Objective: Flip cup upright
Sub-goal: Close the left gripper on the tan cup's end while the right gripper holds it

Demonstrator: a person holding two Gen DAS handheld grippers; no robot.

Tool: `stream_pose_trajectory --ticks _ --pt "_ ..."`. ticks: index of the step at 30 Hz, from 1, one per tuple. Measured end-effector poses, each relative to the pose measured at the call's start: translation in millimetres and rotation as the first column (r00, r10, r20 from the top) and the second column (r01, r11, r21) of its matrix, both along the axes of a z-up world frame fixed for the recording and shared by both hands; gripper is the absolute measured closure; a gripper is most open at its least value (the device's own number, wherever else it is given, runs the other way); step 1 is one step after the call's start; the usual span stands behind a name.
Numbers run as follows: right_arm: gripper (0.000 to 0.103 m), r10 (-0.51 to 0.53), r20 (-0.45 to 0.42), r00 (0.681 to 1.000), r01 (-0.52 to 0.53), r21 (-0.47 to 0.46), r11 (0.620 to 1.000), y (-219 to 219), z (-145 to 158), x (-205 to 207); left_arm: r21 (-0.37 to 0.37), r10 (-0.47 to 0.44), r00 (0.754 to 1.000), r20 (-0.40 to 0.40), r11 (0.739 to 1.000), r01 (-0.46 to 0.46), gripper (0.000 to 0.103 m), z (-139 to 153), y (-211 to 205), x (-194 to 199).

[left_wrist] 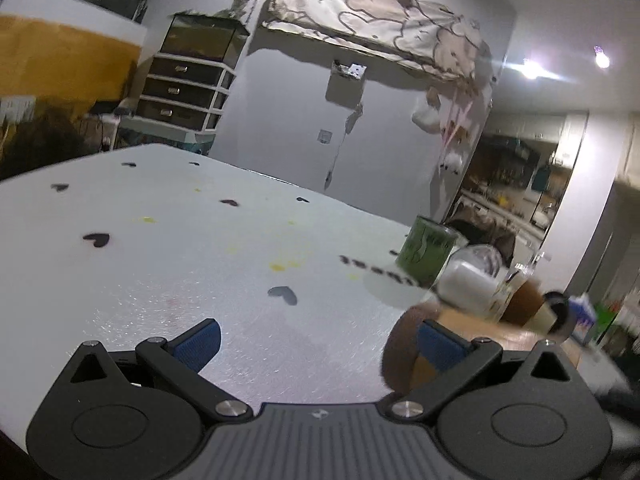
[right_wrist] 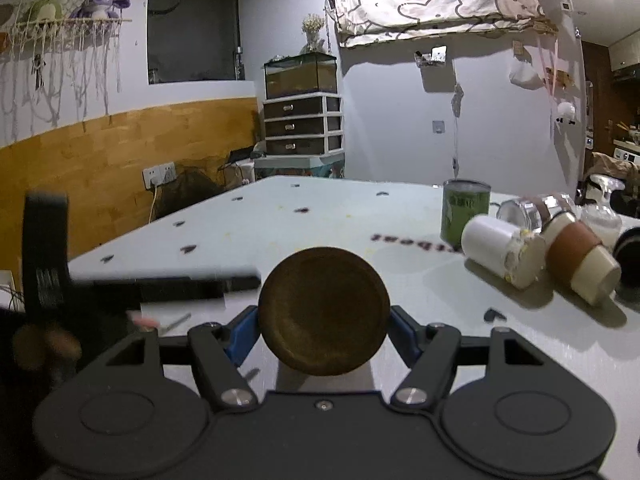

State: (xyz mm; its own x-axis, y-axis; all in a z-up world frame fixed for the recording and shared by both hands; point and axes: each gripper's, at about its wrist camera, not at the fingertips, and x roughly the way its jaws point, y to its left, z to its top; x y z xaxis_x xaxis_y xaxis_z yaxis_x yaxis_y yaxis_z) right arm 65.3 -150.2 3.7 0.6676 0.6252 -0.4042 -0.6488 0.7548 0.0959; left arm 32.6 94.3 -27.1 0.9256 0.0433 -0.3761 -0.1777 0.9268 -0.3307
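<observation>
In the right wrist view, a dark brown cup (right_wrist: 324, 312) lies with its round base facing the camera, between my right gripper's (right_wrist: 318, 330) blue pads. The jaws are closed on its sides, just above the white table (right_wrist: 240, 232). In the left wrist view the same brown cup (left_wrist: 404, 344) shows at the right, behind the right blue pad (left_wrist: 440, 344). My left gripper (left_wrist: 316, 340) is open and empty over the table (left_wrist: 160, 260), beside the cup. The left gripper also appears blurred at the left of the right wrist view (right_wrist: 60, 280).
A green tin (right_wrist: 464, 212) stands at the table's right. Beside it lie a white cup (right_wrist: 500, 252), a brown-sleeved paper cup (right_wrist: 580, 264), clear glasses (right_wrist: 532, 208) and a black object (right_wrist: 628, 256). The tin (left_wrist: 428, 248) and white cup (left_wrist: 468, 284) also show in the left view.
</observation>
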Motion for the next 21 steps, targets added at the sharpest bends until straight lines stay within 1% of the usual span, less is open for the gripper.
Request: stream_pose_trajectory --ticks 2,4,6,8,9,10,13,15,17,18,19,20,21 --pt "0.033 -0.001 -0.029 1.000 0.000 -0.010 1.000 0 -10 -1 -0.040 -0.023 0.999 -0.033 0.999 0.022 0.000 4 2 5" --pt "0.033 -0.002 -0.067 0.998 0.001 -0.021 1.000 0 -19 1 -0.117 -0.039 0.996 -0.074 0.993 0.030 0.000 6 6 11" --pt "0.033 -0.006 -0.096 0.995 0.003 -0.032 0.999 0 -28 3 -0.185 -0.057 0.995 -0.087 0.982 0.040 0.000 5 7 13" --pt "0.033 -0.009 -0.102 0.995 0.005 -0.037 0.999 0 -34 3 -0.245 -0.098 0.991 -0.087 0.967 0.074 0.000 4 8 16" --pt "0.033 -0.008 -0.096 0.995 0.005 -0.039 0.999 1 -35 1 -0.277 -0.124 0.989 -0.078 0.956 0.098 0.000 3 8 17" --pt "0.033 -0.009 -0.092 0.996 0.006 -0.040 0.999 2 -35 0 -0.318 -0.155 0.985 -0.070 0.940 0.125 0.000 3 8 19" --pt "0.032 -0.013 -0.069 0.998 0.010 -0.040 0.999 1 -34 -4 -0.404 -0.208 0.977 -0.058 0.899 0.167 0.000 4 7 25" --pt "0.031 -0.023 -0.028 0.999 0.023 -0.014 1.000 -4 -28 -9 -0.452 -0.236 0.970 -0.049 0.871 0.189 0.001 4 5 30" --pt "0.032 -0.035 -0.011 0.999 0.035 0.022 0.999 -9 -21 -12 -0.500 -0.257 0.965 -0.048 0.843 0.200 0.001 3 4 36" --pt "0.037 -0.038 -0.012 0.999 0.038 0.041 0.998 -11 -17 -12 -0.515 -0.260 0.964 -0.055 0.834 0.196 0.001 2 2 41" --pt "0.039 -0.040 -0.014 0.999 0.040 0.056 0.998 -13 -15 -10 -0.526 -0.259 0.964 -0.065 0.830 0.188 0.001 1 0 45" --pt "0.044 -0.047 -0.020 0.999 0.048 0.060 0.997 -13 -15 -8 -0.532 -0.257 0.963 -0.076 0.828 0.179 0.001 0 -2 49" --pt "0.044 -0.061 -0.024 0.998 0.062 0.053 0.997 -13 -16 -6 -0.539 -0.255 0.963 -0.088 0.825 0.170 0.002 -2 -5 54"
